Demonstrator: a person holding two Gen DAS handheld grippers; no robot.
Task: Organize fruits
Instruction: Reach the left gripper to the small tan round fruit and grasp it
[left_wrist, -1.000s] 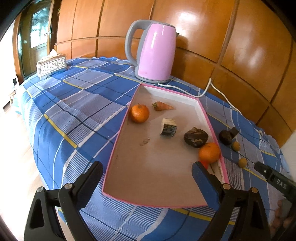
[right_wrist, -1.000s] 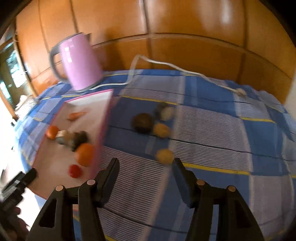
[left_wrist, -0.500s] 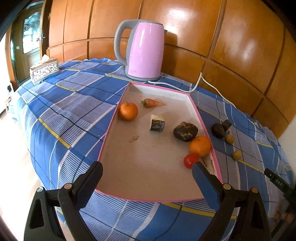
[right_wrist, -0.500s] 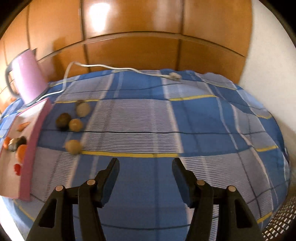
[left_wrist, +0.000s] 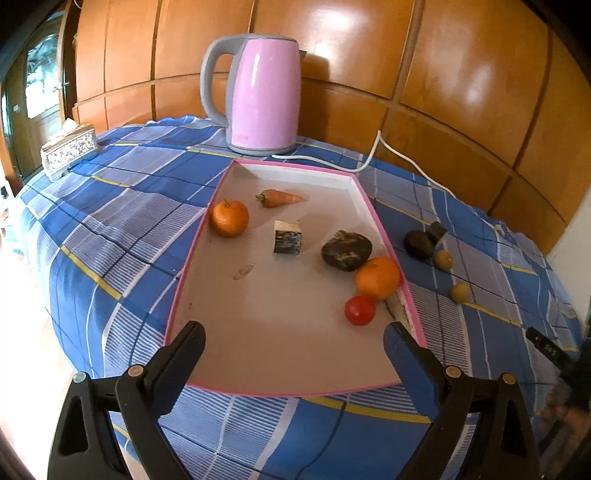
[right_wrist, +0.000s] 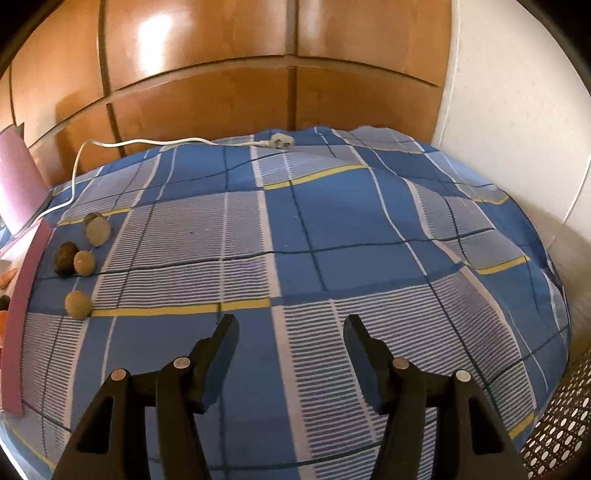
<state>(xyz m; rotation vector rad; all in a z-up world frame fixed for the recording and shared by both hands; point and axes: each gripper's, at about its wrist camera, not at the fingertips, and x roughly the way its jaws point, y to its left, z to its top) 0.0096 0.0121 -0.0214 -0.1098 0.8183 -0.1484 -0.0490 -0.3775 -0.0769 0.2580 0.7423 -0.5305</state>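
The shallow pink-rimmed cardboard tray (left_wrist: 207, 236) holds two oranges (left_wrist: 377, 277), a small red tomato (left_wrist: 359, 310), a carrot (left_wrist: 279, 198), a dark lumpy fruit (left_wrist: 346, 250) and a dark cube (left_wrist: 287, 236). Four small fruits (right_wrist: 78, 304) lie loose on the blue checked cloth of the surface (right_wrist: 332, 229), just beside the tray's right rim.

The right hand-held gripper (right_wrist: 288, 326), open and empty, has swung away from those fruits within the last second; they now sit at its far left. The left hand-held gripper (left_wrist: 293, 345), wide open and empty, has drawn back from the tray. Judgement: four fruits remain to be collected.
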